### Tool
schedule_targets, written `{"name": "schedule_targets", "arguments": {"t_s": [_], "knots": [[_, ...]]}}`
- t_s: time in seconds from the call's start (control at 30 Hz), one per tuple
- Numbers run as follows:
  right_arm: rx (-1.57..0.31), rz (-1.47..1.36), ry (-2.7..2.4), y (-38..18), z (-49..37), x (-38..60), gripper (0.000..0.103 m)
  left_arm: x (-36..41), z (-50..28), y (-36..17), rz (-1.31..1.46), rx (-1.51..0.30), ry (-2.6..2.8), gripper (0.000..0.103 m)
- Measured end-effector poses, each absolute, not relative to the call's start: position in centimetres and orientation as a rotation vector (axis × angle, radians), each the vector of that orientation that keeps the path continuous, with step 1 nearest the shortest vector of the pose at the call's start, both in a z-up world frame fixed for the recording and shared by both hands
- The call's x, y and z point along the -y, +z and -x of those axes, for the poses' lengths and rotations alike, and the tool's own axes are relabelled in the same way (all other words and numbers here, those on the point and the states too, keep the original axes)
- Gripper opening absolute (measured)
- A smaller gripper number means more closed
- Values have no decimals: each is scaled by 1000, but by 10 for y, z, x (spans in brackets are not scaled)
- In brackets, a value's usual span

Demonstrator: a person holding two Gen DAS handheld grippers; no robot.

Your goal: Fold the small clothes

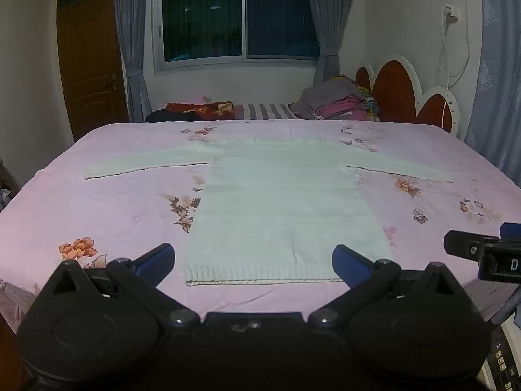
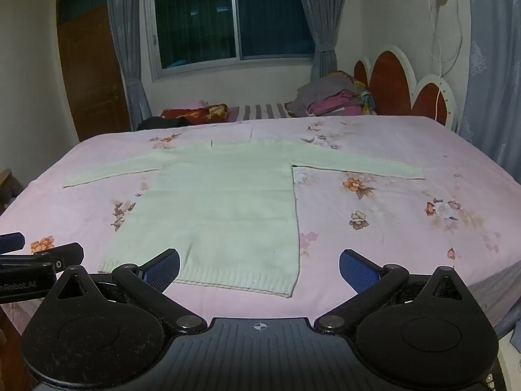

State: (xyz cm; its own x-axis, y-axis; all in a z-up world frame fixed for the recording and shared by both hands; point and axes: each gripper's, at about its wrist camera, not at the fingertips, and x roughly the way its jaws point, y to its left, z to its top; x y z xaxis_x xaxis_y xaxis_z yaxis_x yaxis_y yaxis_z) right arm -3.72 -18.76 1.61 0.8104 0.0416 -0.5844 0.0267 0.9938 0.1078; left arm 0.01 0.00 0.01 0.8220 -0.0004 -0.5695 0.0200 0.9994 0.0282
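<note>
Pale knit sweater (image 1: 286, 205) laid flat on pink floral bedsheet (image 1: 114, 215), sleeves out to both sides, ribbed hem nearest cams.
Left gripper (image 1: 254, 262) & right gripper (image 2: 259, 268) both spread wide, holding nothing, near hem edge; contact w/ fabric looks unlikely but can't be confirmed.

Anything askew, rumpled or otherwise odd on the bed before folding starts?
Nothing stands out. The sweater lies flat on the pink sheet, both sleeves spread, hem toward the cameras. Both tools, left and right, are open and hold nothing.
</note>
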Motion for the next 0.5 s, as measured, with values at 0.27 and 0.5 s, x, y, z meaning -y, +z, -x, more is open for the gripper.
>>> {"name": "schedule_targets", "arguments": {"t_s": [0.27, 0.5], "knots": [[-625, -113, 8, 16, 36, 189, 103, 2, -1, 0, -32, -602, -11, 103], [-624, -112, 10, 17, 37, 189, 103, 0, -1, 1, -36, -599, -9, 103]]}}
